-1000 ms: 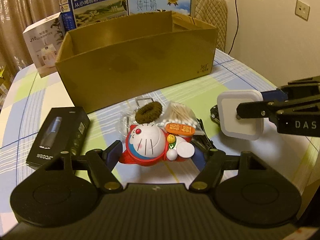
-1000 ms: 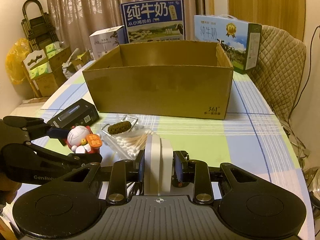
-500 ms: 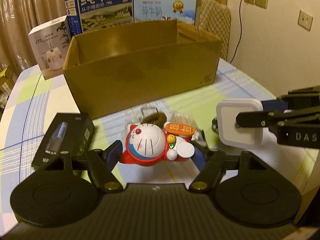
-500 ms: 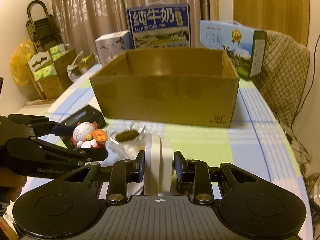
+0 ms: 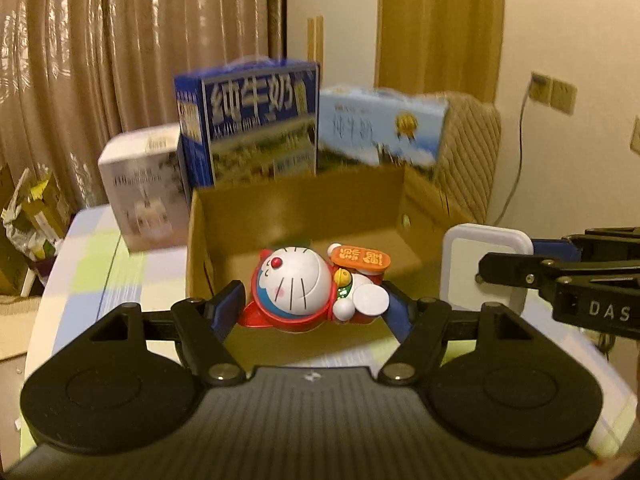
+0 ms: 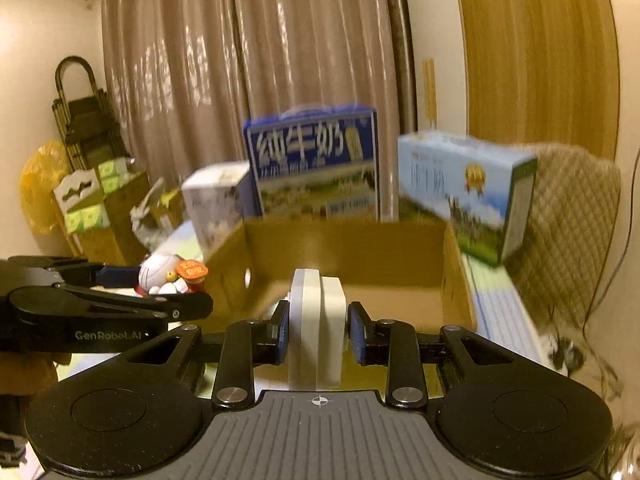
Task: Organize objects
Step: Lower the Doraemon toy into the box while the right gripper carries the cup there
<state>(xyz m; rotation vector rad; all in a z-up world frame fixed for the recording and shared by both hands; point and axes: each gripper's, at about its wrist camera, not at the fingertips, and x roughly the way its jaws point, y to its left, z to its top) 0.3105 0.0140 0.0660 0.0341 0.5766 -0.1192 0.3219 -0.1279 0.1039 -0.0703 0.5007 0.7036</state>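
Note:
My left gripper (image 5: 316, 304) is shut on a red and white Doraemon figure (image 5: 304, 284) and holds it in the air over the near wall of the open cardboard box (image 5: 296, 216). My right gripper (image 6: 318, 330) is shut on a flat white square case (image 6: 318, 332), held on edge just before the box (image 6: 344, 252). The case also shows at the right of the left wrist view (image 5: 480, 268). The Doraemon figure shows at the left of the right wrist view (image 6: 168, 276).
Behind the box stand a dark blue milk carton (image 5: 248, 124), a light blue milk carton (image 5: 380, 128) and a white humidifier box (image 5: 144, 192). A quilted chair back (image 6: 568, 232) is at the right. The checked tablecloth (image 5: 104, 272) runs left of the box.
Both grippers have risen and moved forward toward the box with their loads. The items left on the table have dropped out of view.

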